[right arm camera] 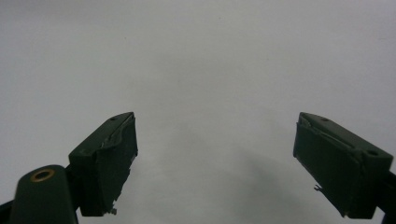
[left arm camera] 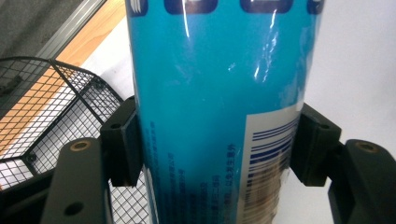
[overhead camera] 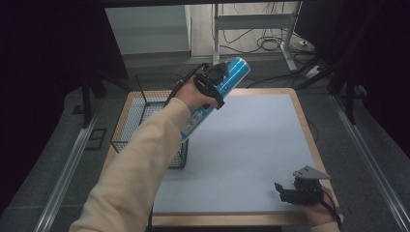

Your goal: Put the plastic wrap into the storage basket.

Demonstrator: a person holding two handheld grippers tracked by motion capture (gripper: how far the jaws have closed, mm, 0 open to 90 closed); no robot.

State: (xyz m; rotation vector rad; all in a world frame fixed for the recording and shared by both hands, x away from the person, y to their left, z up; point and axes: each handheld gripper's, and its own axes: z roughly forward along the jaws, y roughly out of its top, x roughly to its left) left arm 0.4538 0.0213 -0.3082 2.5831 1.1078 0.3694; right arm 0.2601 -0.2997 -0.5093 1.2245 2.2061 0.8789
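Blue can (overhead camera: pixel 231 77), a tall cylinder with a white label panel and barcode low on its body, is held clear of the counter (overhead camera: pixel 251 145) in the left gripper (overhead camera: pixel 211 79). In the high view it is tilted, upper end pointing up and to the far right, lower end slanting down toward the wire basket (overhead camera: pixel 145 121). The gripper takes it around the body, toward the upper half. In the left gripper view the can (left arm camera: pixel 215 107) sits squarely between the two black jaws, each pad pressed against an opposite side of it, so the left gripper (left arm camera: pixel 215 144) is clamped on the can. The barcode faces the right-hand jaw in that view. The basket's black mesh (left arm camera: pixel 56 116) lies below and to the left of the can.

Basket position: left edge of the counter, on the wooden border beside the grey mat. The can's lower end hangs above its near right corner; contact between them cannot be determined.

Right gripper (overhead camera: pixel 300 191): near right corner of the counter, low over the mat, well apart from the can. In the right gripper view its jaws (right arm camera: pixel 217 163) stand wide apart over bare grey surface with nothing between them
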